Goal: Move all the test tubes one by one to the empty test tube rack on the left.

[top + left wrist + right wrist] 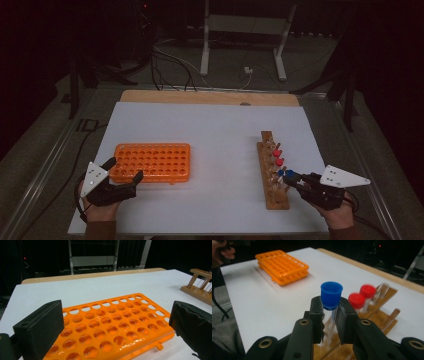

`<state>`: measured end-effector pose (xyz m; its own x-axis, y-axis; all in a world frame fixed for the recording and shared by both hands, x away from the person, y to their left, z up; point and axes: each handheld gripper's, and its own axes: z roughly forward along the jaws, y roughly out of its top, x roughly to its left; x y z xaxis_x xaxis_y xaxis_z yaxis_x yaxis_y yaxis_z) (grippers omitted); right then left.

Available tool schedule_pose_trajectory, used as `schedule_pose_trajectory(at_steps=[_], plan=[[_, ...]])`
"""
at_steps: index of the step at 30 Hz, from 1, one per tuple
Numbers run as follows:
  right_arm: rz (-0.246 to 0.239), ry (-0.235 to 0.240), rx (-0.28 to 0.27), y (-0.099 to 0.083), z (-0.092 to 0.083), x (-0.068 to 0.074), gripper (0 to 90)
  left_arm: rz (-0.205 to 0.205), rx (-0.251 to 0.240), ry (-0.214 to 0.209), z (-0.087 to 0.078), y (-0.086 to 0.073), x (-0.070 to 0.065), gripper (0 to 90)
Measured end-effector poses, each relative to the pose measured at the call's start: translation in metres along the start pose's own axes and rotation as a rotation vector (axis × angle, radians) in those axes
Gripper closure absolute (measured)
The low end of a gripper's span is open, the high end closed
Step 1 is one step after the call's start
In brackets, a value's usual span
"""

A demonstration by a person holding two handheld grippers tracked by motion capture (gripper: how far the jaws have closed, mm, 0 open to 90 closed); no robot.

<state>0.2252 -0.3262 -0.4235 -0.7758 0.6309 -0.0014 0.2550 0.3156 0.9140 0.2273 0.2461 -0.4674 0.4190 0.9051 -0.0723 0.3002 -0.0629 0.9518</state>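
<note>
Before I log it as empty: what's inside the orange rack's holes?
The orange rack has every visible hole empty. The left gripper's jaws cover its near corners, so those holes can't be checked.

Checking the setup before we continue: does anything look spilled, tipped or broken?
Nothing stands out. The orange tube rack lies flat with its holes bare, the wooden rack stands upright holding two red-capped tubes, and the right gripper grips the blue-capped tube just below its cap. No spill shows.

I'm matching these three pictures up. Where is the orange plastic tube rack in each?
High view: orange plastic tube rack left of centre, by the left gripper.
Left gripper view: across the lower middle, between the jaws.
Right gripper view: upper left.
Shared landmark: the wooden tube stand.
</note>
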Motion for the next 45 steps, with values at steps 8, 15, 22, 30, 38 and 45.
schedule_pose_trajectory(at_steps=[8, 15, 22, 30, 38, 45], plan=[[0.005, 0.013, -0.008, 0.017, -0.006, -0.003, 77.3, 0.007, 0.001, 0.018, 0.000, 0.000, 0.000, 0.3], [0.016, 0.034, -0.015, 0.024, -0.006, -0.005, 77.4, 0.008, 0.009, 0.015, 0.001, 0.000, -0.003, 0.3], [0.024, 0.059, -0.047, 0.032, 0.000, -0.008, 77.4, 0.012, 0.029, 0.000, 0.005, 0.004, -0.011, 0.2], [0.033, 0.083, -0.042, 0.037, 0.022, -0.007, 77.3, 0.024, 0.023, -0.048, 0.014, 0.021, -0.026, 0.3], [0.021, 0.109, -0.033, 0.051, 0.046, -0.001, 77.3, 0.072, 0.020, -0.129, 0.037, 0.040, -0.059, 0.3], [0.022, 0.116, -0.018, 0.062, 0.066, 0.004, 77.2, 0.114, 0.028, -0.193, 0.064, 0.050, -0.092, 0.3]])
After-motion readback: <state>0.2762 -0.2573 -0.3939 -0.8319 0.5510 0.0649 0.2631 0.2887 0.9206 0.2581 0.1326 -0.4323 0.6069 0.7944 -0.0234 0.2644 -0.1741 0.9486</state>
